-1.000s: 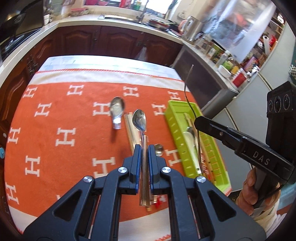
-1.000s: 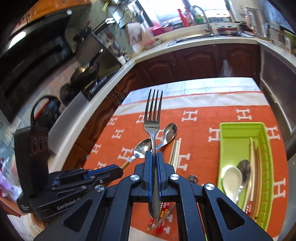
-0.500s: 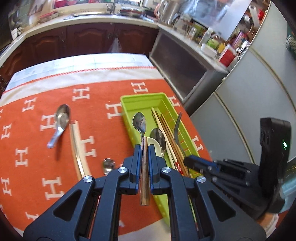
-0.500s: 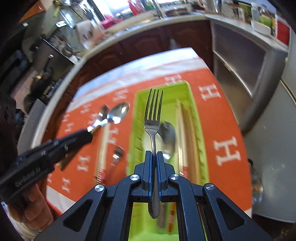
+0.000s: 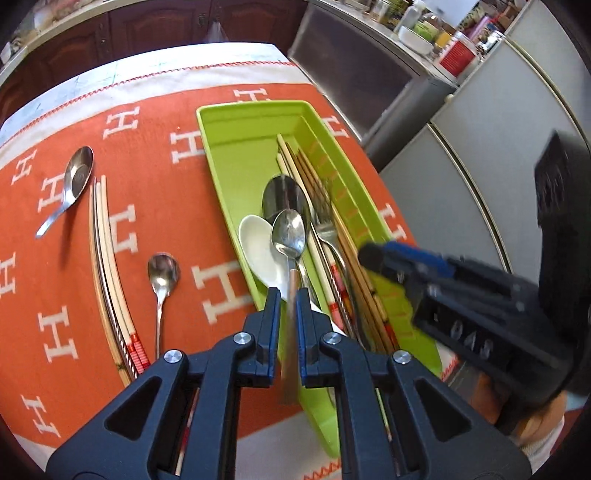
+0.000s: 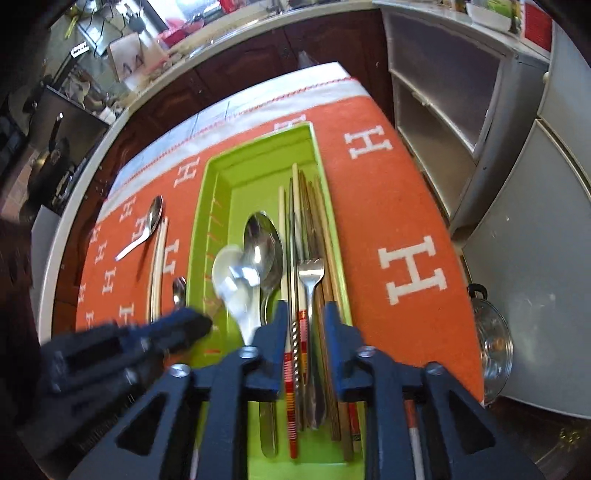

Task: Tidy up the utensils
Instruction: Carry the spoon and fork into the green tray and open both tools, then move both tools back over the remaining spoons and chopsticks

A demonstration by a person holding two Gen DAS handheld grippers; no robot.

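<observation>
**Both grippers over the green utensil tray, one spoon clamped, one fork let go**

Nearest in the left wrist view, the left gripper [image 5: 287,295] is clamped on the flat handle of a metal spoon [image 5: 290,236]. The spoon's bowl hangs over the near half of the green tray [image 5: 236,166], just above the white ceramic spoon [image 5: 258,251] and a larger metal spoon [image 5: 284,195] that already lie inside.

In the right wrist view the right gripper [image 6: 306,314] hovers low over the same tray with its jaws opening. A fork [image 6: 311,273] lies in the tray between and below them, and the pads do not press on it. Its tines point toward the far end.

The tray's contents sit side by side along its length: the white ceramic spoon and the large metal spoon toward one wall, then the fork, then a bundle of chopsticks [image 6: 301,206], pale and brown, against the other wall. Some have red and orange patterned ends at the near end. The far part of the tray is bare green floor.

Outside the tray, on the orange cloth [image 5: 162,206] with white H letters, lie a small spoon [image 5: 162,273], a set of pale chopsticks [image 5: 107,258] and, farther off, another metal spoon [image 5: 74,181].

Beyond the cloth stand dark wooden cabinets [image 5: 110,26].
</observation>
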